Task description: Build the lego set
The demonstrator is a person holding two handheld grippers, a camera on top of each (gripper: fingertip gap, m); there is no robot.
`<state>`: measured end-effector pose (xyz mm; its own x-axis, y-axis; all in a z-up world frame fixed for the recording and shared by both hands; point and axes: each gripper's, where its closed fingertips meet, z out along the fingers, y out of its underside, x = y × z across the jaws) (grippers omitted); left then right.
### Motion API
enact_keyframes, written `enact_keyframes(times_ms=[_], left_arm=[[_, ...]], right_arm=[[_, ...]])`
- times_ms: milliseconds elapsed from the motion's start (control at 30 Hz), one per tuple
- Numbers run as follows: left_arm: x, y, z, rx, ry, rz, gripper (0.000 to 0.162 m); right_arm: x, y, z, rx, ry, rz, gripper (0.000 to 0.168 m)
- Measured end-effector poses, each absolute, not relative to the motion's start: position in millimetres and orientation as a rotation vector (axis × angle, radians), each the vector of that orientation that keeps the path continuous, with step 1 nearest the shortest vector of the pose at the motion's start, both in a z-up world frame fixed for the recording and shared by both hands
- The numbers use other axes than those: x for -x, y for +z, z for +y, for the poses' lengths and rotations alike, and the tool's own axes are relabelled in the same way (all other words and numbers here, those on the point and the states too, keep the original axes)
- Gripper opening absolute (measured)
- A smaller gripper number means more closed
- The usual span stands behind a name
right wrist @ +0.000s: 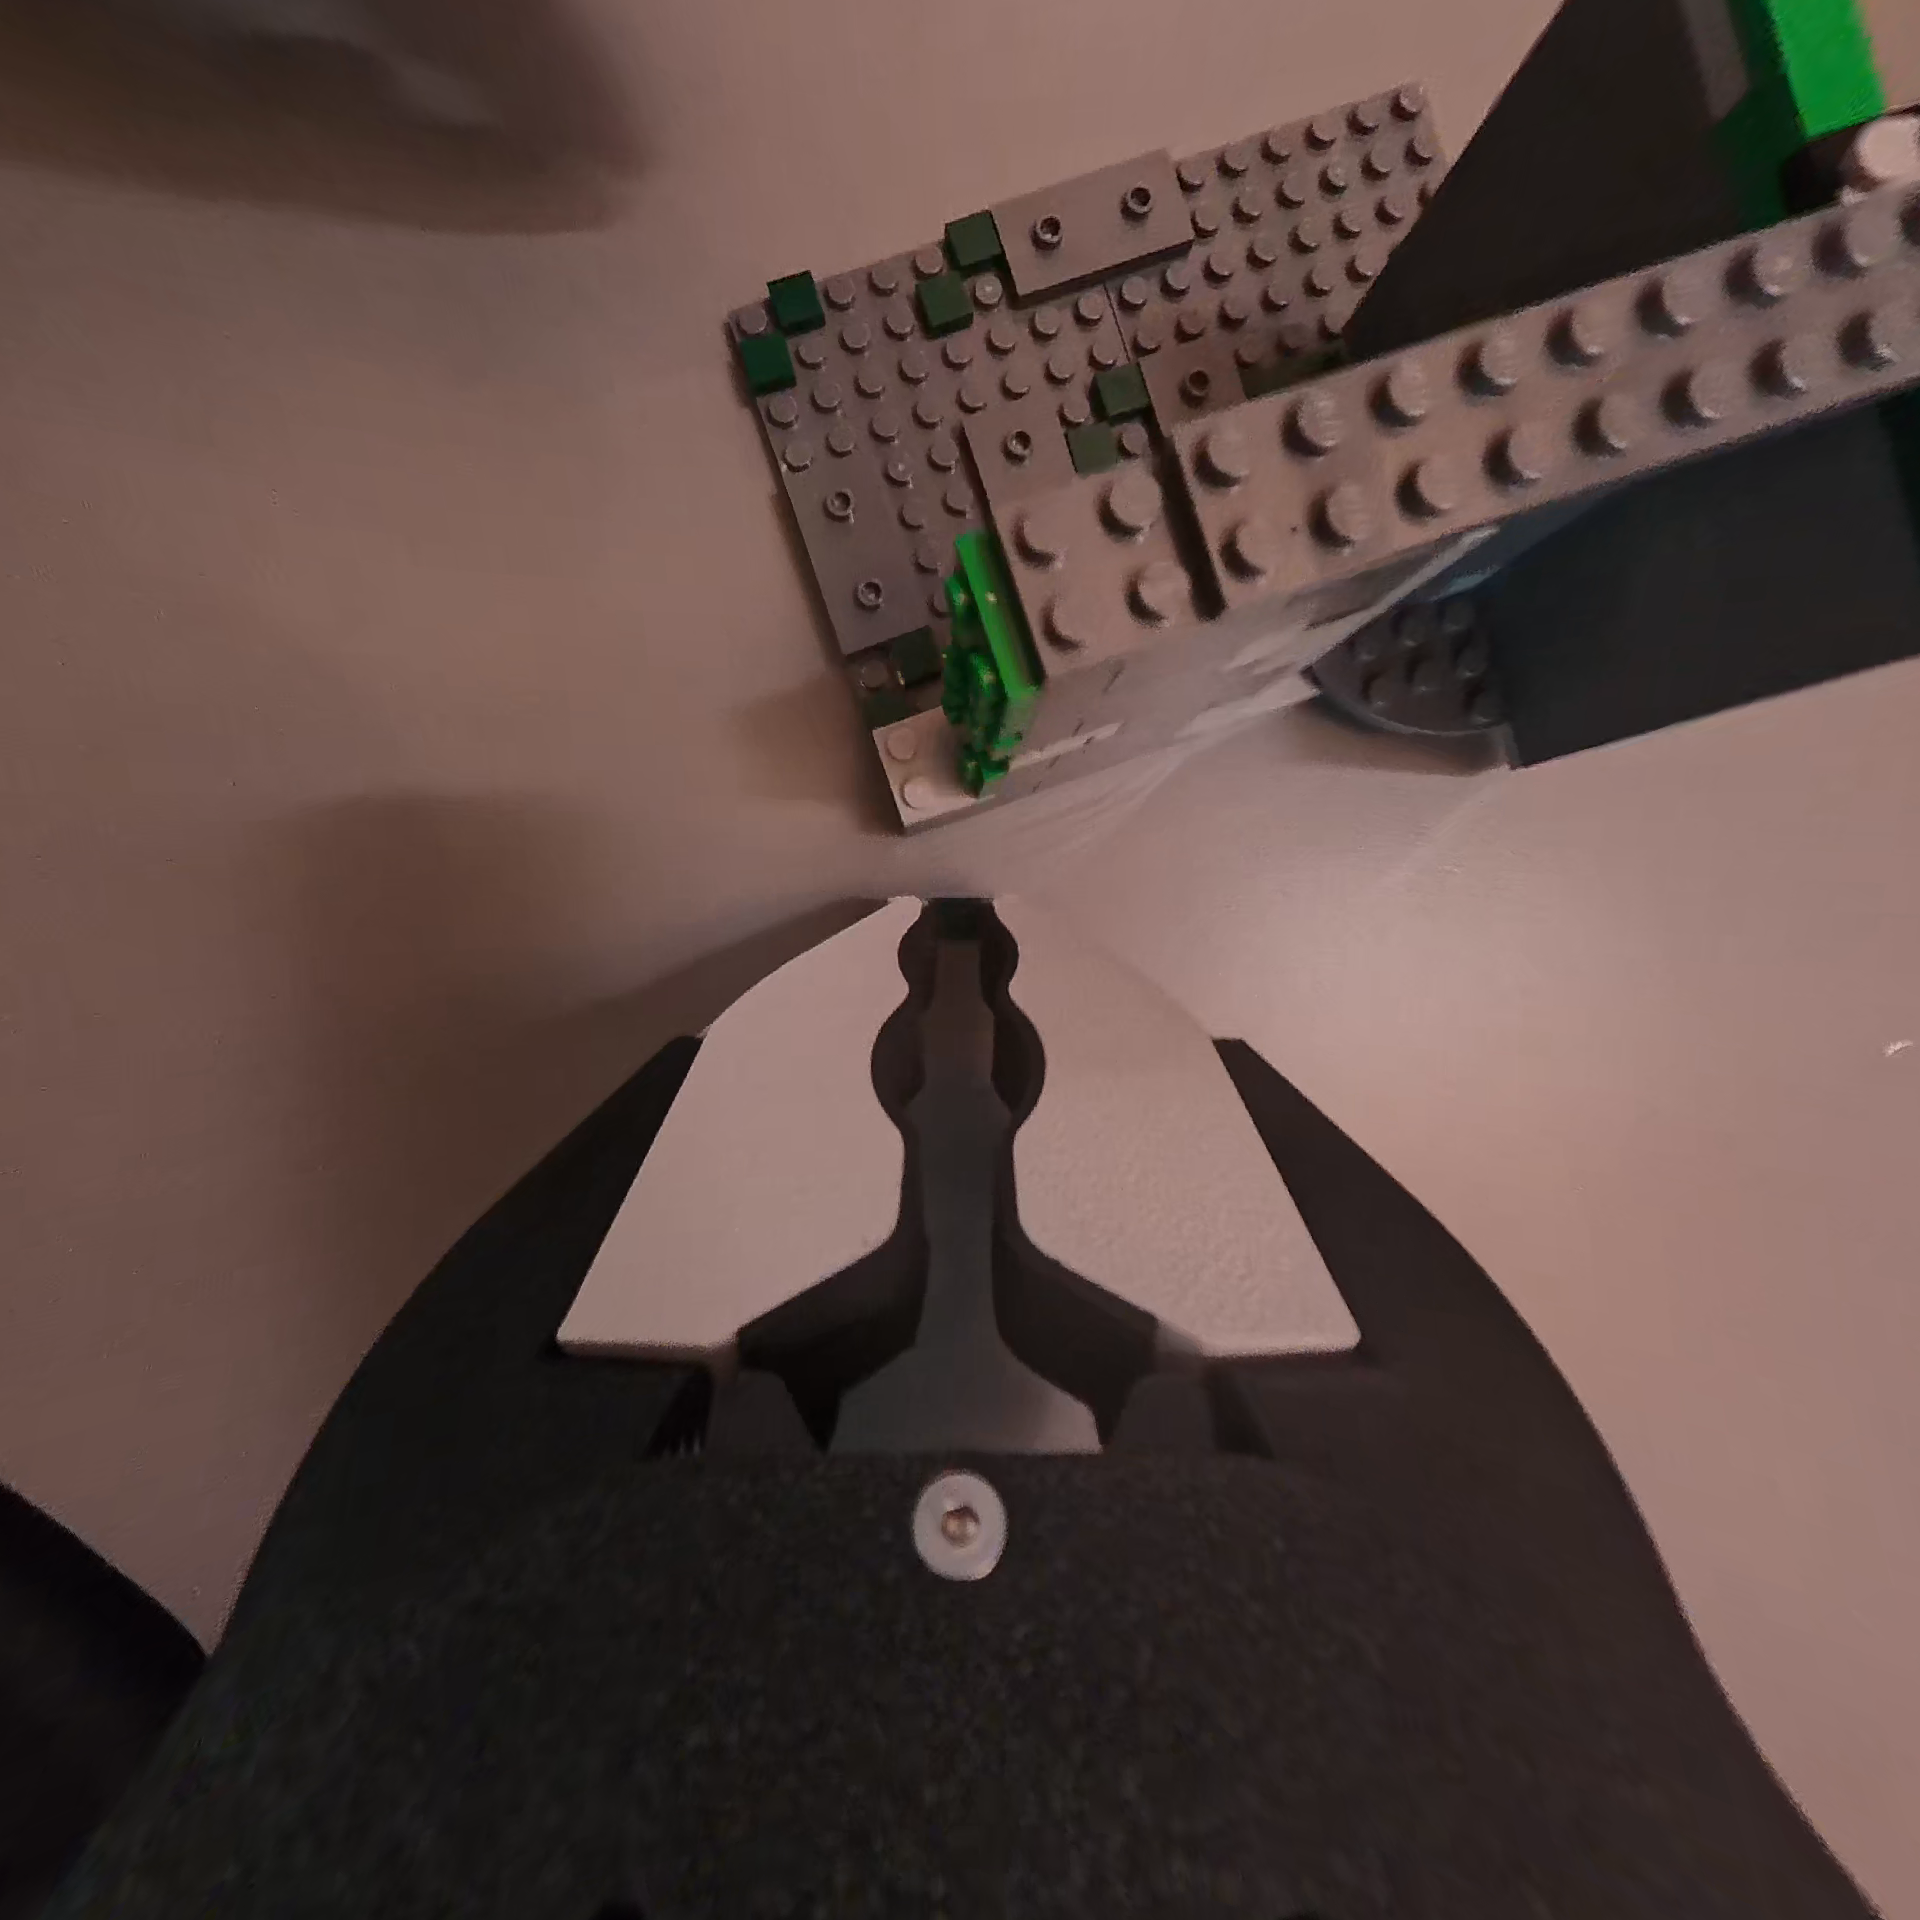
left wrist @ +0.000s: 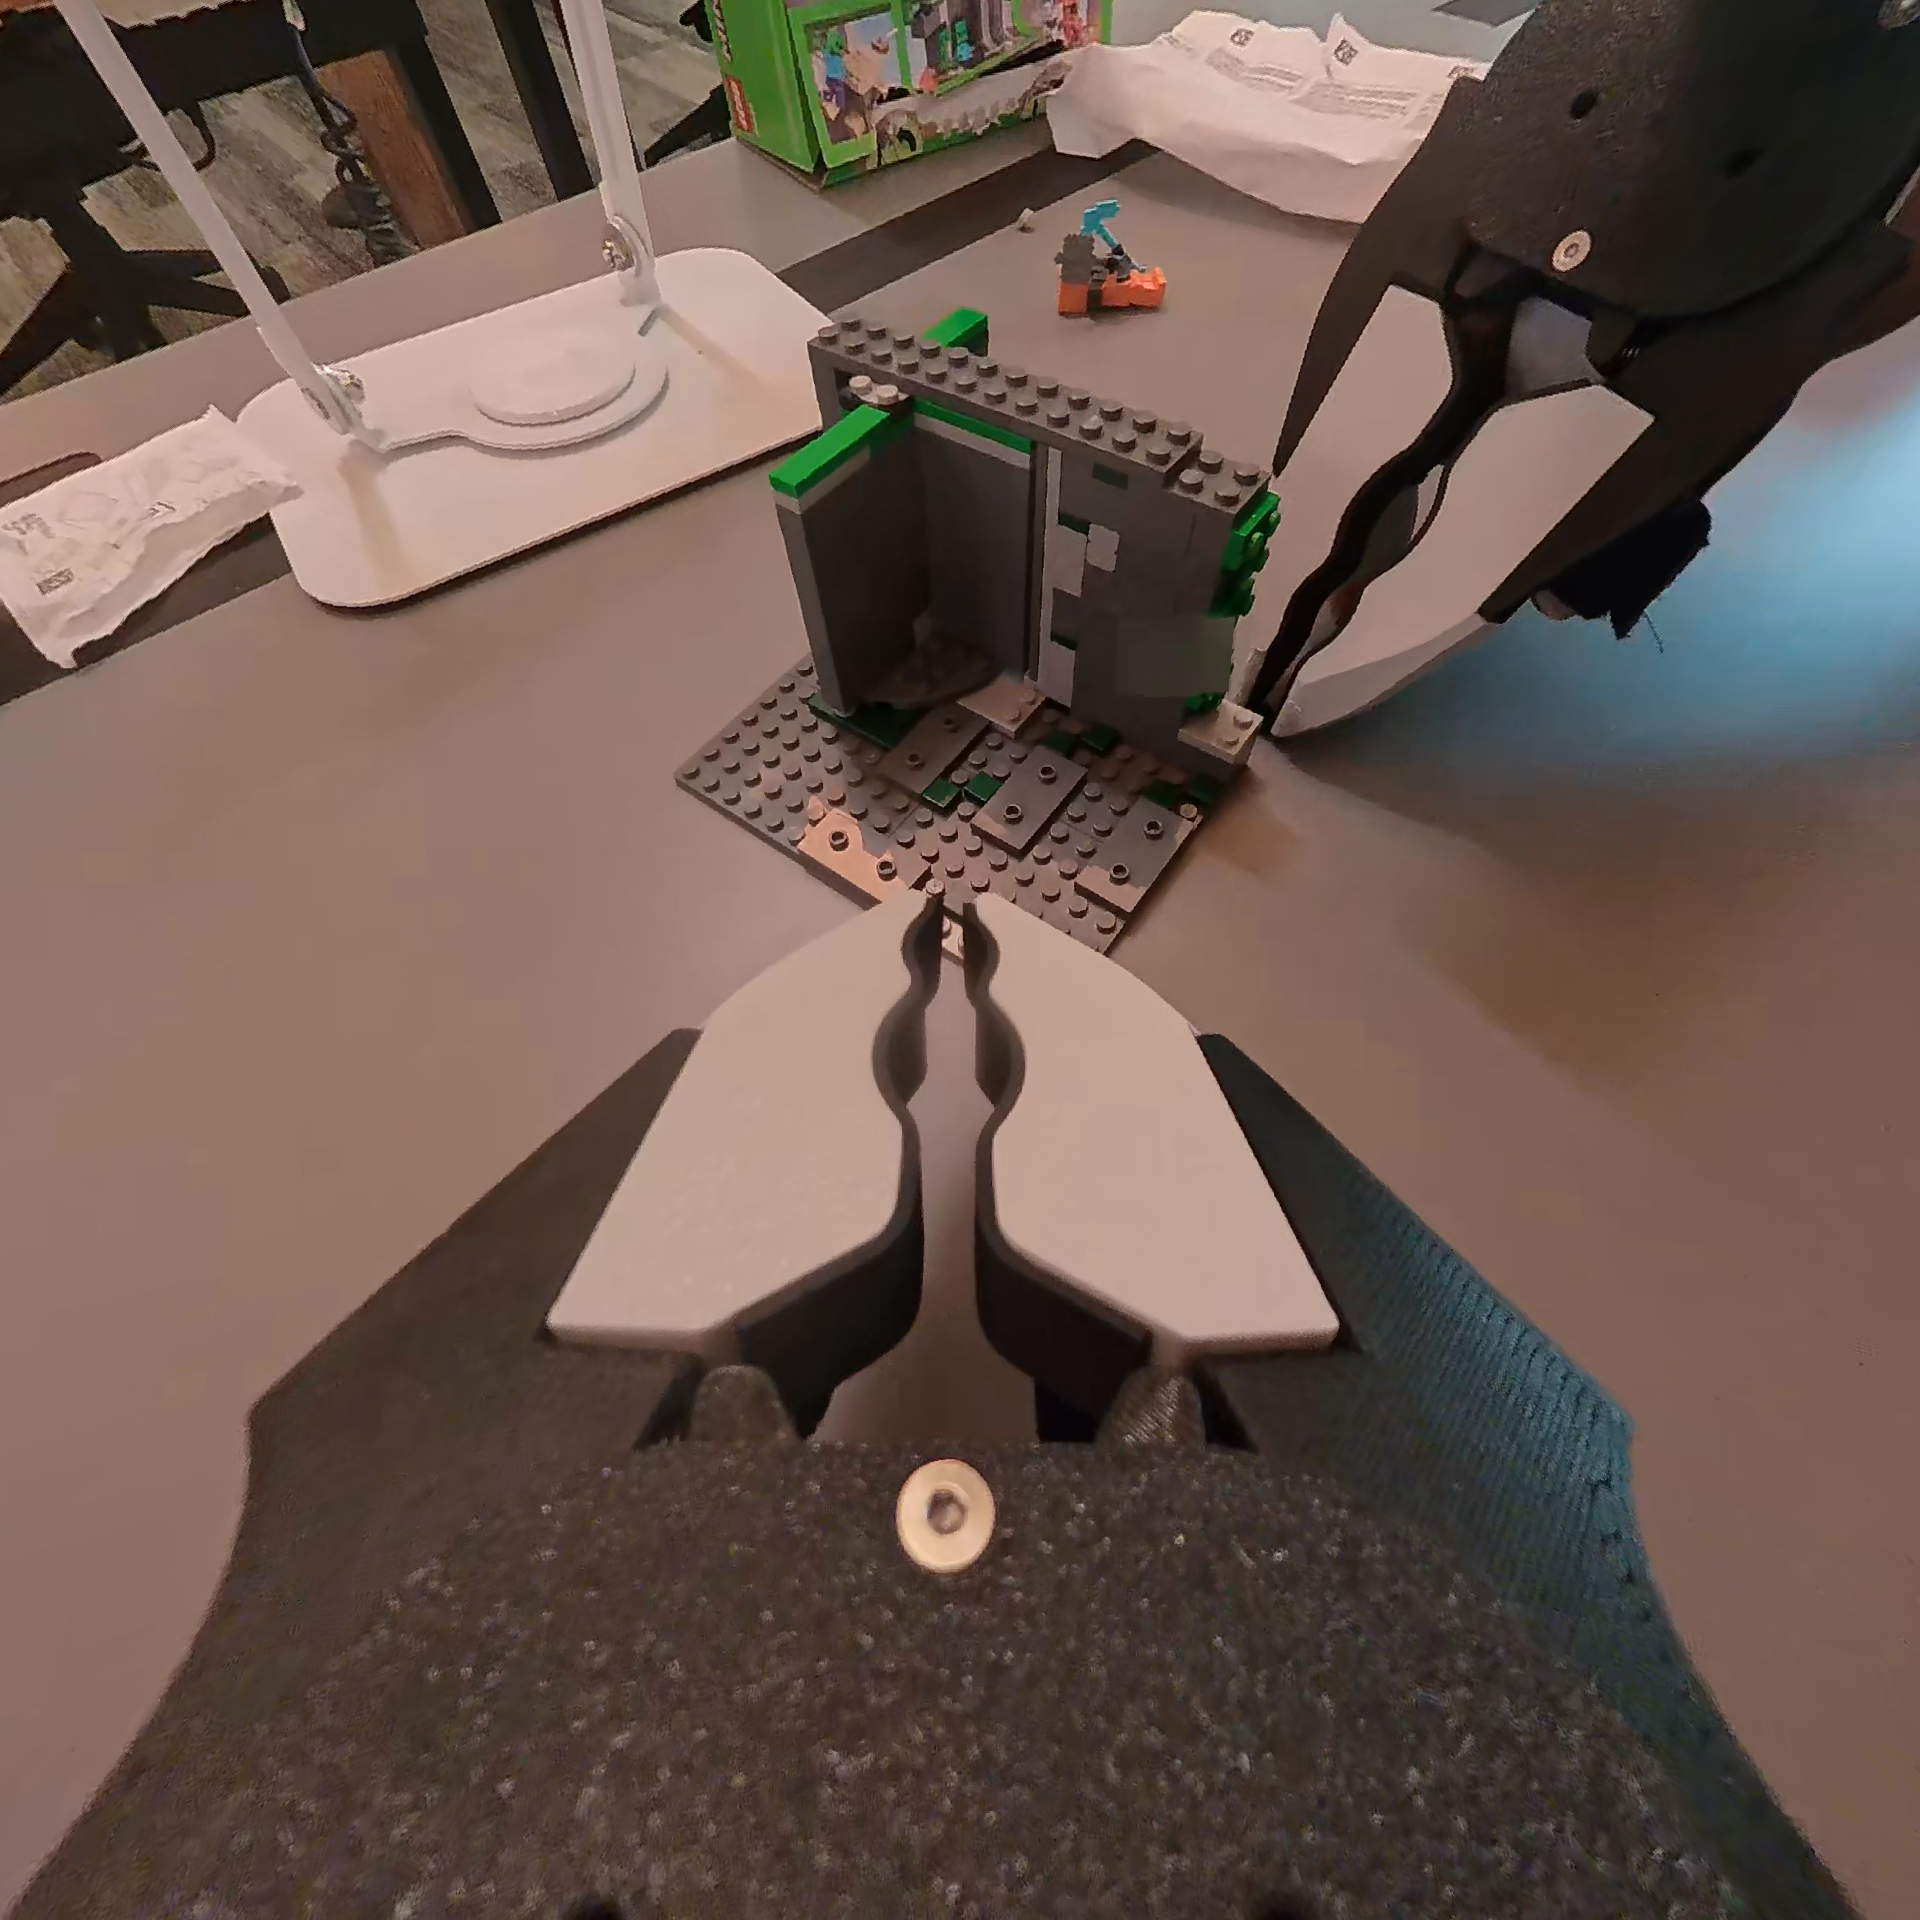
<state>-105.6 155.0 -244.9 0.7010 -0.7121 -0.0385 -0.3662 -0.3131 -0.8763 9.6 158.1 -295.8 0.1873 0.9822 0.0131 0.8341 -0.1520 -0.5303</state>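
left hand-held gripper [left wrist: 951, 914] sits low at the near corner of the baseplate [left wrist: 748, 774], fingers nearly together with a slim gap, and there's something tiny at the tips, though whether it's pinched or just a stud behind them, can't tell. over on the far side the right hand-held gripper [left wrist: 1273, 717] is tipped down at the table [left wrist: 416, 883] just beside the pale brick [left wrist: 1226, 740] at the build's corner; from its own camera the fingers are drawn in on a small dark piece [right wrist: 958, 920], green-black maybe, too blurred to name. the build [left wrist: 1039, 540] stands mid-table: grey walls, a long studded beam [left wrist: 1039, 400] across the top, green trim, leafy green bits [left wrist: 1255, 561] down the right edge. my read, this is a detail-placing step, with the right one bringing a little piece toward the wall corner or the base. next it needs lining up over open studs and a straight press down, while the left steadies the plate so it doesn't skate. beyond sit a loose minifigure clump [left wrist: 1107, 275], a green set box [left wrist: 894, 78], opened paper bags [left wrist: 1247, 99] and [left wrist: 114, 530] with print i'll leave unread, and a white lamp base [left wrist: 540, 416].
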Motion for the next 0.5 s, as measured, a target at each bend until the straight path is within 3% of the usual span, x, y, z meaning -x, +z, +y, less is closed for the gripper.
enact_keyframes(times_ms=[33,500], left_arm=[[105.5,-244.6,154.8,1.928,-0.443,0.835,0.003],[97.1,-246.1,149.4,1.902,-0.456,0.891,0.003]], right_arm=[[-12.6,-295.7,160.1,2.053,0.463,-1.697,0.007],[-172.0,-237.9,361.8,2.148,0.068,-1.169,0.007]])
